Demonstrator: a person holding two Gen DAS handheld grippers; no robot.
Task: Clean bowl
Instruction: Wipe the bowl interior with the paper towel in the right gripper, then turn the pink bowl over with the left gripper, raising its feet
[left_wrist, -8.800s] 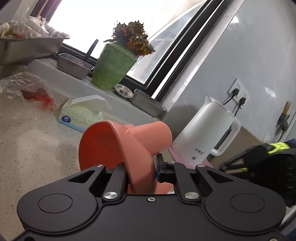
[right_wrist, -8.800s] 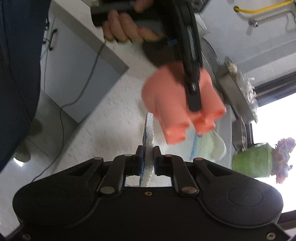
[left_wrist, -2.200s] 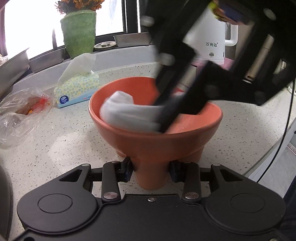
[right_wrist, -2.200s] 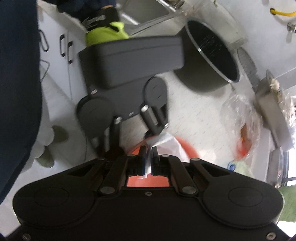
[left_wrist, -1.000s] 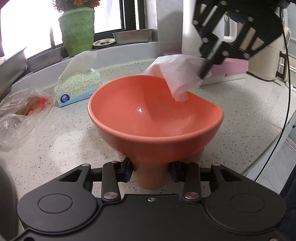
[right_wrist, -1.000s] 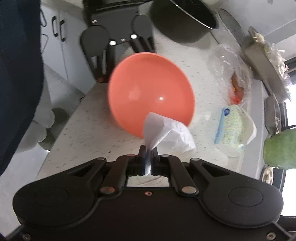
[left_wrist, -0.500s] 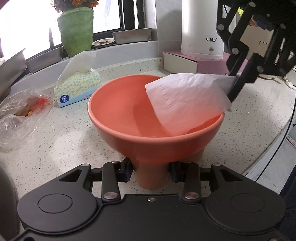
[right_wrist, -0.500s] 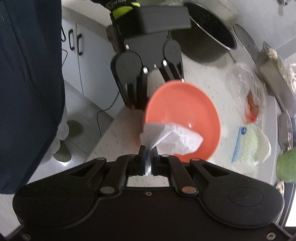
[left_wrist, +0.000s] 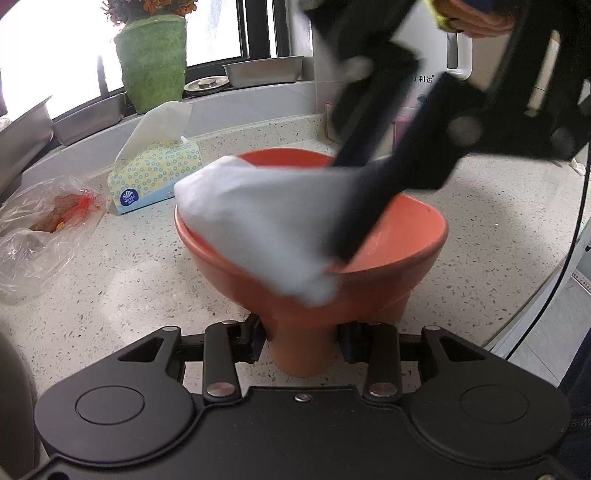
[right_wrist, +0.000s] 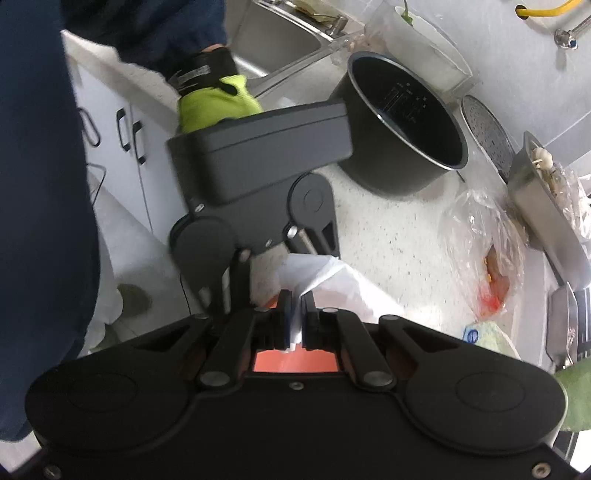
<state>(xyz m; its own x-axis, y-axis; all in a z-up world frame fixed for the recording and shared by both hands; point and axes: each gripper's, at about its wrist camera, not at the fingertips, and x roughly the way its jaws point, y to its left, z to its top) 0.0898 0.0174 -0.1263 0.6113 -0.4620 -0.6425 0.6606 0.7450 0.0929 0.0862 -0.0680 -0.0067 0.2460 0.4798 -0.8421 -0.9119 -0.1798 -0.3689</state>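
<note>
Left wrist view: right claw (left_wrist: 343, 254), pinching tissue (left_wrist: 266, 229), is back down inside bowl (left_wrist: 402, 273) clamped by left claw (left_wrist: 301, 345).

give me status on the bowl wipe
Left tongs clamped on bowl foot. Right tongs pinching tissue, pressed into bowl. Nothing blocking.

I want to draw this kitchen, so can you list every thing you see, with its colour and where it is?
bowl: 1, orange, counter, foot held by left tongs
tissue: 1, white, draped over bowl rim
tissue box: 1, blue-yellow, behind bowl
plastic bag: 1, clear, counter's left
vase: 1, green, windowsill
metal trays: several, silver, windowsill
kettle: 1, white, behind right tongs
pot: 1, black, near sink
left tongs: black, shut on bowl
right tongs: black, pinching tissue
</note>
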